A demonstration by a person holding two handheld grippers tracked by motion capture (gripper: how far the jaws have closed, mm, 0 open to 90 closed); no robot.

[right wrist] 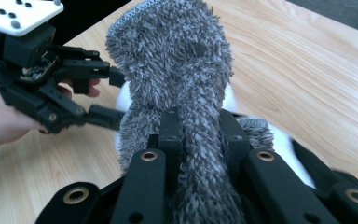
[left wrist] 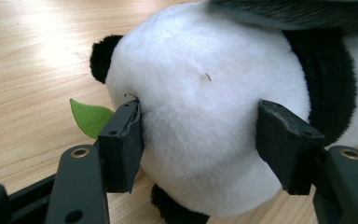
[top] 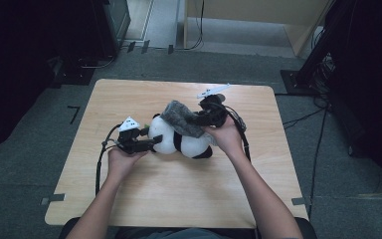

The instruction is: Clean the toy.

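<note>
A black-and-white plush panda (top: 176,141) lies on its side in the middle of the wooden table (top: 179,199). My left gripper (top: 154,143) comes in from the left and is shut on the panda's white head (left wrist: 205,93), both pads pressing into the fur. A small green felt leaf (left wrist: 89,116) sticks out beside the left pad. A grey fuzzy cloth (top: 181,118) drapes over the panda's top. My right gripper (top: 191,119) is shut on that cloth (right wrist: 177,60), which bunches between its jaws (right wrist: 200,130). In the right gripper view, the left gripper (right wrist: 114,98) reaches in behind the cloth.
The table stands on grey carpet, with bare wood in front of the panda and on its far side. Dark equipment (top: 104,25) stands beyond the far left corner, and a black stand with cables (top: 318,64) is at the far right.
</note>
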